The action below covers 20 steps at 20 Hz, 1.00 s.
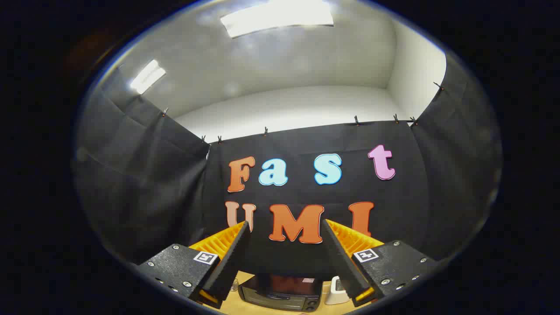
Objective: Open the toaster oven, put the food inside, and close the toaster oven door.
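Observation:
My gripper point(286, 226) is held high and tilted up toward the booth's black wall, its two orange-backed fingers point(234, 258) spread wide with nothing between them. Far below, between the finger bases, the toaster oven point(280, 292) stands on a wooden table point(229, 304). It is black with a dark glass front, and its door looks shut. No food can be made out from here.
A small white object point(337, 291) stands just right of the toaster oven on the table. Black cloth walls enclose the booth on the left, back and right, with a white ceiling and lit panels above.

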{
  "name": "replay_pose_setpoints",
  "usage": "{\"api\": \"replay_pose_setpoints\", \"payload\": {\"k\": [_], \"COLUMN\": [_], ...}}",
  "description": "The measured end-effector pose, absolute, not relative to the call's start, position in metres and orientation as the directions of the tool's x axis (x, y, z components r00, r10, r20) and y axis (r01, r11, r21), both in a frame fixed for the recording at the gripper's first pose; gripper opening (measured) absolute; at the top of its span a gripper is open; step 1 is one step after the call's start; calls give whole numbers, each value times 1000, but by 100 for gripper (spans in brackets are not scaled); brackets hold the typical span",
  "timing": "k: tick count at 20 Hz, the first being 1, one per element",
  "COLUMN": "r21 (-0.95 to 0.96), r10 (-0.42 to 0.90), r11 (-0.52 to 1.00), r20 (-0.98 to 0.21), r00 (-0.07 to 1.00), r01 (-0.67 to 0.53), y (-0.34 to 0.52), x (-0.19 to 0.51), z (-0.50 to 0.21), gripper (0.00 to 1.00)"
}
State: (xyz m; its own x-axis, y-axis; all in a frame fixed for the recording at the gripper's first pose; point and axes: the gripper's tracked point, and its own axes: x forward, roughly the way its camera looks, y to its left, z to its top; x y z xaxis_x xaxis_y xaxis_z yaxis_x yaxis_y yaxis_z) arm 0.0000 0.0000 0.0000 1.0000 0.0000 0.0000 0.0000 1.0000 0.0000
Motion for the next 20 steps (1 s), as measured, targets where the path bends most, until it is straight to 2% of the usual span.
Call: {"api": "replay_pose_setpoints", "payload": {"k": [12,17,20], "r21": [8,28,61], "r10": [35,6,-52], "r11": [999,1000,997], "r20": [55,60,47], "r00": [998,998,998], "r01": [-35,-7,50], "y": [27,24,11], "x": [-4,5,11], "z": [11,-4,-36], "gripper": [97,97,97]}}
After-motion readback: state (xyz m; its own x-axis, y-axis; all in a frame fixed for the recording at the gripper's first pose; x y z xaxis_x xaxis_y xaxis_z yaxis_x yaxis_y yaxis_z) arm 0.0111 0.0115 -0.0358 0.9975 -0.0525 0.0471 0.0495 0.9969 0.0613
